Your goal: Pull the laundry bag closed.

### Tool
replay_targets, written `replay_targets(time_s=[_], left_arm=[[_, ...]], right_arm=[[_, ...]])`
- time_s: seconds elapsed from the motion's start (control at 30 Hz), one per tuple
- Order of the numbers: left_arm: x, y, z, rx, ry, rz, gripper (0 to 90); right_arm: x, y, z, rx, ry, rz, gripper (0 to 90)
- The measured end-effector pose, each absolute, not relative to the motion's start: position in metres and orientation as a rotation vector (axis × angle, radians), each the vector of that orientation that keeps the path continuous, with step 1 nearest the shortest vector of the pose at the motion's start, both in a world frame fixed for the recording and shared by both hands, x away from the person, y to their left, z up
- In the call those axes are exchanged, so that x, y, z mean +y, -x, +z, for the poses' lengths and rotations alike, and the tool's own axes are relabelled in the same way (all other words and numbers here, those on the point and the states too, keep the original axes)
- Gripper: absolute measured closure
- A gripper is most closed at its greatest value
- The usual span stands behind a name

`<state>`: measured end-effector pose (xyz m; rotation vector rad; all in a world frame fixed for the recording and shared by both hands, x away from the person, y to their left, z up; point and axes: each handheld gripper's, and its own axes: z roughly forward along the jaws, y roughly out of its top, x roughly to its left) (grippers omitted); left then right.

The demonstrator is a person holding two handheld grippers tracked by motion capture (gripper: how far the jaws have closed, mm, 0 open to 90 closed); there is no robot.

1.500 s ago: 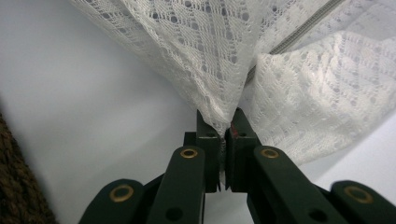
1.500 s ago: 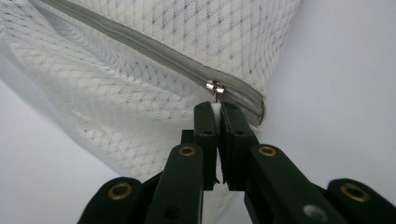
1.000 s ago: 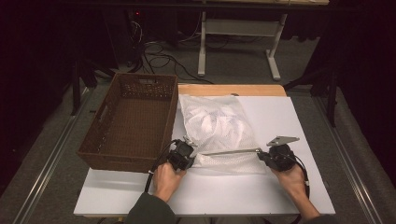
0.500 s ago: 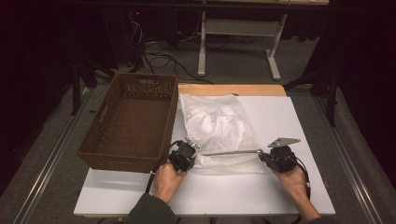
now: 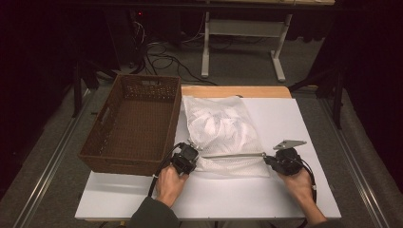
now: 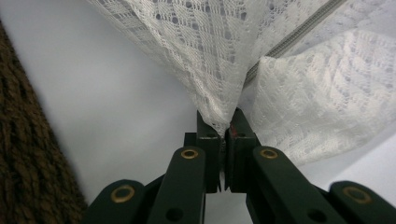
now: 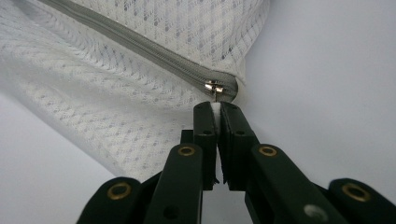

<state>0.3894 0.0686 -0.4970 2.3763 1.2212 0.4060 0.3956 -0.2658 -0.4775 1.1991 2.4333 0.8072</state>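
White mesh bag [image 5: 223,133] on table [image 5: 285,199], left claw [image 6: 223,128] pinching its corner, right claw [image 7: 217,109] clamping zipper pull [image 7: 214,88].

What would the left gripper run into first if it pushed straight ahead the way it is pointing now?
The left gripper is shut on a corner of the white mesh bag, so going straight on it would press into the bag's own bunched mesh, along the grey zipper. What lies beyond is hidden.
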Motion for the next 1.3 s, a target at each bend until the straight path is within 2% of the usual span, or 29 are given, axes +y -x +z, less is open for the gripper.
replay_targets(time_s=[0.23, 0.93, 1.13, 1.3], left_arm=[[0.067, -0.387, -0.497, 1.215, -2.401, 0.468, 86.4], [0.066, -0.383, -0.494, 1.198, -2.425, 0.506, 84.4], [0.063, -0.379, -0.486, 1.183, -2.385, 0.466, 62.6], [0.065, -0.379, -0.473, 1.209, -2.287, 0.430, 49.7]], right_arm=[[-0.266, -0.396, -0.480, 2.431, -1.219, 0.809, 87.0], [-0.265, -0.392, -0.483, 2.451, -1.231, 0.816, 85.8], [-0.267, -0.395, -0.469, 2.394, -1.222, 0.876, 64.8], [-0.262, -0.400, -0.458, 2.356, -1.201, 0.932, 56.9]])
